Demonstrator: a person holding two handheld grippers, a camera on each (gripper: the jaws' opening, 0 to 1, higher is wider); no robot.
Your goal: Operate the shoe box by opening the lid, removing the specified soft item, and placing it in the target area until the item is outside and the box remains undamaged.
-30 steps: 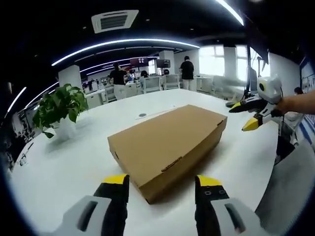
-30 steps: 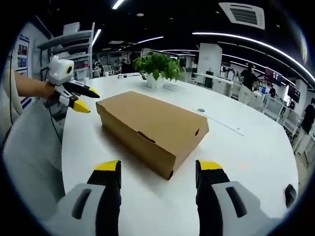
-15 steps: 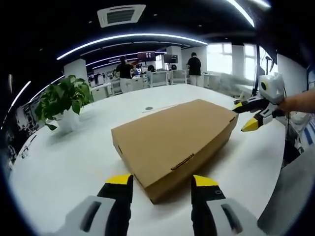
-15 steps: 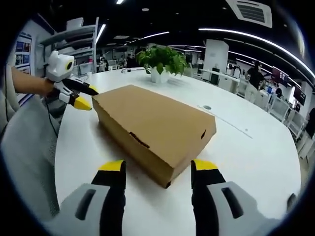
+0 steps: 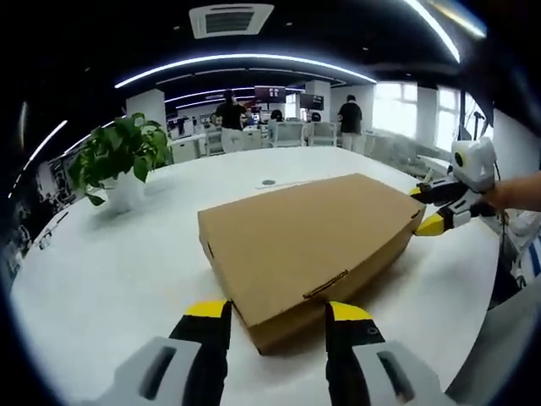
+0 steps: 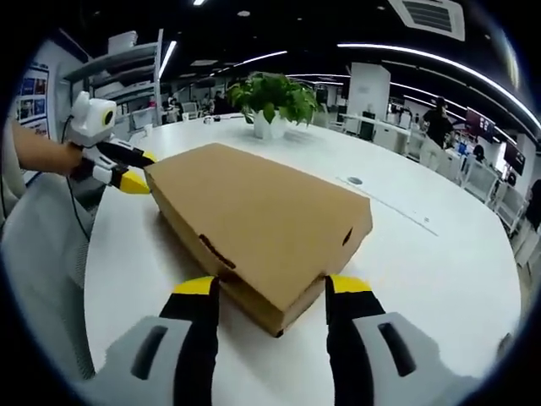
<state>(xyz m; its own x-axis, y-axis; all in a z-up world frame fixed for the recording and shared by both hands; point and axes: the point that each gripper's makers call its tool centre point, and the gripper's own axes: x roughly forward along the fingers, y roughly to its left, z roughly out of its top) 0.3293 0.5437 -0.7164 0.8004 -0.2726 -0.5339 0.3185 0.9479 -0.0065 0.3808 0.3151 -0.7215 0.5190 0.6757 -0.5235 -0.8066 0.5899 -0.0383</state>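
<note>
With our left gripper (image 5: 272, 317) and right gripper (image 6: 269, 292) both spread at the shoe box (image 5: 308, 237) corners, we risk creasing the lid — clamping the cardboard too hard.

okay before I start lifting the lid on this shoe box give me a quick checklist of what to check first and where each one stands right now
1. Lid closed and flat on the shoe box: ok, box looks undamaged.
2. Left hand-held gripper open, one box corner between its jaws: ok.
3. Right hand-held gripper open, straddling the opposite corner: ok.
4. Jaws actually under the lid edge: cannot tell; the lid's seam is hard to see at either corner.
5. Bare white table beside the box for setting the item down: ok.
6. Potted plant stands apart from the box, beyond its far end: ok.
</note>
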